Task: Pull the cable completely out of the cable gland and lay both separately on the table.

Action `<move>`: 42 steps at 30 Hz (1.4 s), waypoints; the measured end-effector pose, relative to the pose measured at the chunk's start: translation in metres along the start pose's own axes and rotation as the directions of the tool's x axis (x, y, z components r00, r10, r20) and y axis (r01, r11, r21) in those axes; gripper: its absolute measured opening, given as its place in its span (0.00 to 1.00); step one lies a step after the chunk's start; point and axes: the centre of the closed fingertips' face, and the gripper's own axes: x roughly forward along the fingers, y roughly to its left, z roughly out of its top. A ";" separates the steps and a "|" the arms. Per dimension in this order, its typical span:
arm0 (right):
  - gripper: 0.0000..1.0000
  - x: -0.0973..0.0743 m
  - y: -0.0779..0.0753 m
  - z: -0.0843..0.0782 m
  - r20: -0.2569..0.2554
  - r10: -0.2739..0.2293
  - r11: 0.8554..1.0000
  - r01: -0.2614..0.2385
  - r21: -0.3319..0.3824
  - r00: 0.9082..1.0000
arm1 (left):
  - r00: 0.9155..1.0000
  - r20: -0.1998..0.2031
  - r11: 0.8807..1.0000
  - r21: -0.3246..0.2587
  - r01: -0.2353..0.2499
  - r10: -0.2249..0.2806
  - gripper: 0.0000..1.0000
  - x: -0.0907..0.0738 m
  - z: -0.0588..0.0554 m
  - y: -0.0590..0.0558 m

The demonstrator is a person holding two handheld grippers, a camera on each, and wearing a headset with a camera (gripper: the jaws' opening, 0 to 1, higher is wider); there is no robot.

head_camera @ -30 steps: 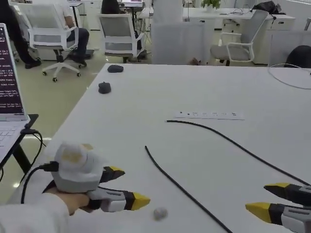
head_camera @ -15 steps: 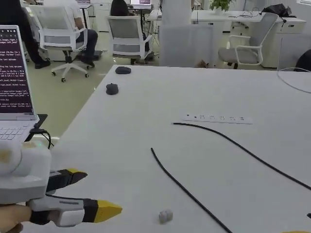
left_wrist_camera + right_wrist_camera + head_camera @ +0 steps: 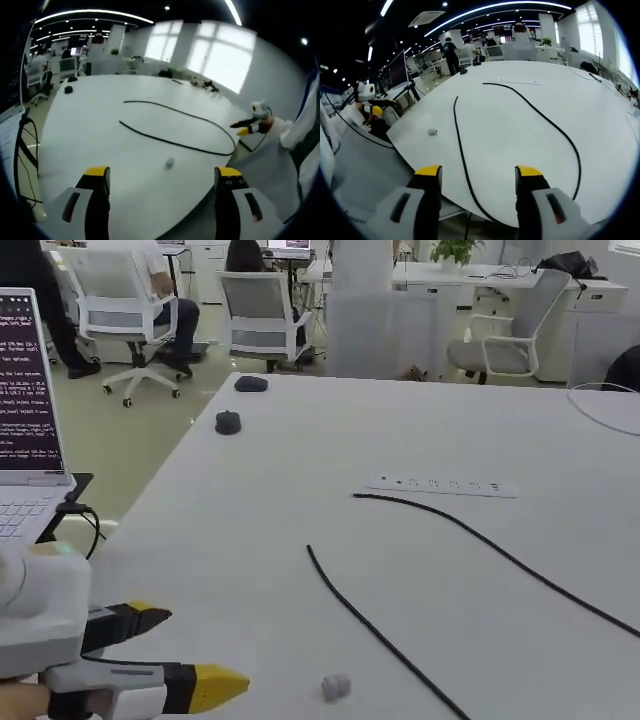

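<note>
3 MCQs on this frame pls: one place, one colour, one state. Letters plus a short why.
1. Where is the cable gland?
A. Threaded on the cable
B. On the table, apart from the cable
C. Between a tool's jaws

2. What colour is the cable?
A. White
B. Red
C. Black

3. How does the left tool stand?
A. Open, holding nothing
B. Shut on the cable
C. Shut on the cable gland

Answers:
1 B: in the head view, bare tabletop shows between the cable gland and the cable.
2 C: it reads as a black line on the white top.
3 A: the left gripper view shows its jaws wide apart with nothing between them.
</note>
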 end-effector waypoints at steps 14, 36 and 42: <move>0.60 0.007 0.008 -0.007 -0.028 0.014 1.000 -0.013 0.006 1.000 | 1.000 0.017 1.000 -0.021 0.008 -0.008 0.86 0.002 -0.003 -0.005; 0.58 0.010 0.010 -0.016 -0.039 0.007 1.000 -0.006 0.026 0.999 | 0.999 0.034 0.998 -0.050 0.031 -0.029 0.84 0.008 -0.009 -0.012; 0.58 0.012 0.013 -0.017 -0.042 0.009 1.000 -0.008 0.027 0.999 | 0.999 0.032 0.998 -0.053 0.042 -0.041 0.84 0.010 -0.010 -0.013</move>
